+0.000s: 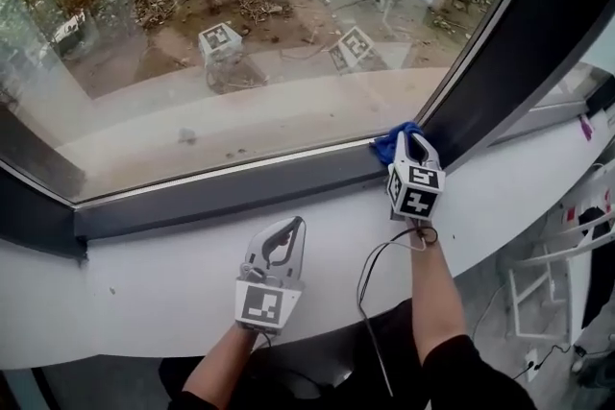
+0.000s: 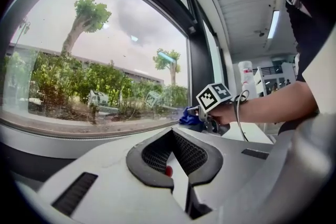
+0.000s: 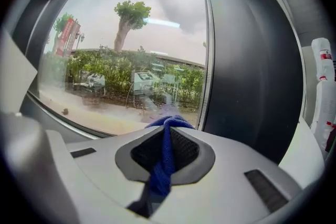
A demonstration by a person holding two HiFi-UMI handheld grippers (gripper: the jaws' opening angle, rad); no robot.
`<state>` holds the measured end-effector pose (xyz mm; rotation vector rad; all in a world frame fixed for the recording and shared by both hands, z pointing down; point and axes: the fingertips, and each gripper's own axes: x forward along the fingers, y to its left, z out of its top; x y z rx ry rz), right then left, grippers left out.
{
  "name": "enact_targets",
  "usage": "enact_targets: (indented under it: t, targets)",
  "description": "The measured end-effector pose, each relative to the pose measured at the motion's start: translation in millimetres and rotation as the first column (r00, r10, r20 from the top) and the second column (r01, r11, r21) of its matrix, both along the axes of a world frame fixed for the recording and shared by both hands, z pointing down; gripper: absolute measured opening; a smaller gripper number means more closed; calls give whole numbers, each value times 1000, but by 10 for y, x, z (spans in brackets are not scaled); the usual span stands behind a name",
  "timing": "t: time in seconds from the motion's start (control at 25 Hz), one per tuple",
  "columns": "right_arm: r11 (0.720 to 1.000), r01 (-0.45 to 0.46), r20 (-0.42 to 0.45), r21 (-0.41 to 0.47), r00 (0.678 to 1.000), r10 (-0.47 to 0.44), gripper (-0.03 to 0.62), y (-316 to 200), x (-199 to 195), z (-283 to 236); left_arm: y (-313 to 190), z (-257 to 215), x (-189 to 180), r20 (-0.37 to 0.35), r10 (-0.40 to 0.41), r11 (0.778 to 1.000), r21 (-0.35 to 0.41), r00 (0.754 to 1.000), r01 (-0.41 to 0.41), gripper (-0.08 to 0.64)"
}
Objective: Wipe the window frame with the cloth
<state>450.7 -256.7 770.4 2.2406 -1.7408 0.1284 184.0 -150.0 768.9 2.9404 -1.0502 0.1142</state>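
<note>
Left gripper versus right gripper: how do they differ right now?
The right gripper has its claw shut on the blue cloth; the left gripper has its claw shut and empty. The right gripper holds the cloth at the corner of the dark window frame; the left gripper sits back over the white sill, apart from the frame. Both point toward the glass.

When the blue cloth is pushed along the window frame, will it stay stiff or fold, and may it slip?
The blue cloth bunches into a rope between the shut jaws of the right gripper, so it is probably soft and floppy. It likely folds and drags when pushed along the window frame. Its woven texture suggests little slipping.
</note>
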Motion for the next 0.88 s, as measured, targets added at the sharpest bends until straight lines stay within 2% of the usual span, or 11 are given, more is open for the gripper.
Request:
enact_targets:
  t: [0.44,0.68,0.88]
  targets:
    - [988,149,-48,-26,987,-150,23,-40,-723,25,-67,30,-125,4,-34,999,-12,999,34,5]
    - [967,251,-57,-44,966,-253,23,-57,-1165,15,-58,18,-109,-2,-31,999,-12,1000,31,5]
    - [953,302,-51,-41,952,-303,22,-50,-1341,14,-77,37,-172,7,-46,999,-13,999,46,3]
